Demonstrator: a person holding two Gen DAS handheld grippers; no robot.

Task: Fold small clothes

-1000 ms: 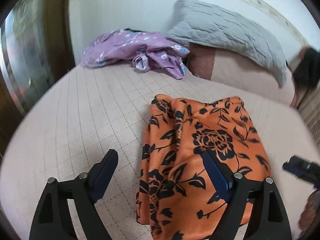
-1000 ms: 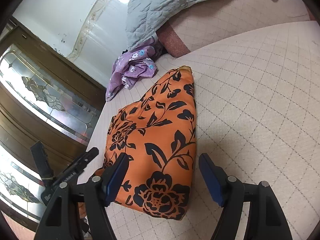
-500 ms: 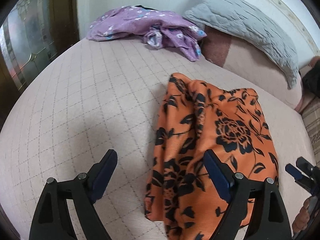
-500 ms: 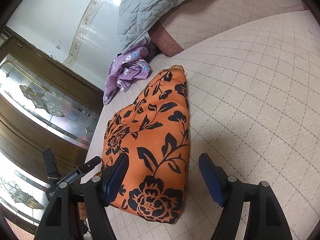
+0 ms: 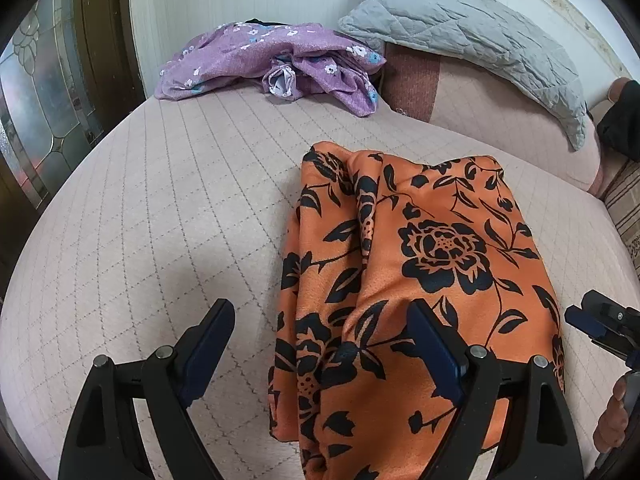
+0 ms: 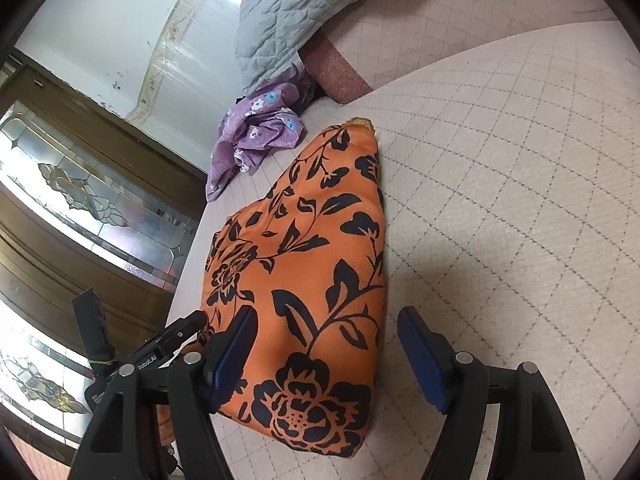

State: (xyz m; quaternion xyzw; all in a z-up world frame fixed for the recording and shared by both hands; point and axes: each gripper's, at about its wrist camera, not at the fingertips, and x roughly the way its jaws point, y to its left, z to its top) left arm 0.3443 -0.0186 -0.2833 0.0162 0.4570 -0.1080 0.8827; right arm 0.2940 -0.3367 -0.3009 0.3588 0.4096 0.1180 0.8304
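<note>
An orange garment with black flowers (image 5: 420, 260) lies folded into a long shape on the quilted bed cover (image 5: 160, 220). My left gripper (image 5: 320, 344) hovers open over its near left edge, and the pads touch no cloth. In the right wrist view the same garment (image 6: 312, 280) runs away from me. My right gripper (image 6: 328, 356) stands open, with the garment's near corner showing between its fingers, and nothing is gripped. The right gripper's tip (image 5: 600, 324) shows at the garment's right side, and the left gripper (image 6: 160, 344) shows at its left side.
A crumpled purple floral garment (image 5: 272, 56) lies at the far end of the bed, beside a grey quilted pillow (image 5: 460, 28). A wooden wardrobe with leaded glass doors (image 6: 80, 200) stands along the left edge. Bare bed cover (image 6: 520, 200) spreads to the right of the orange garment.
The left wrist view has tipped downward a little and drawn slightly closer to the orange garment. The right gripper and the garment have stayed put.
</note>
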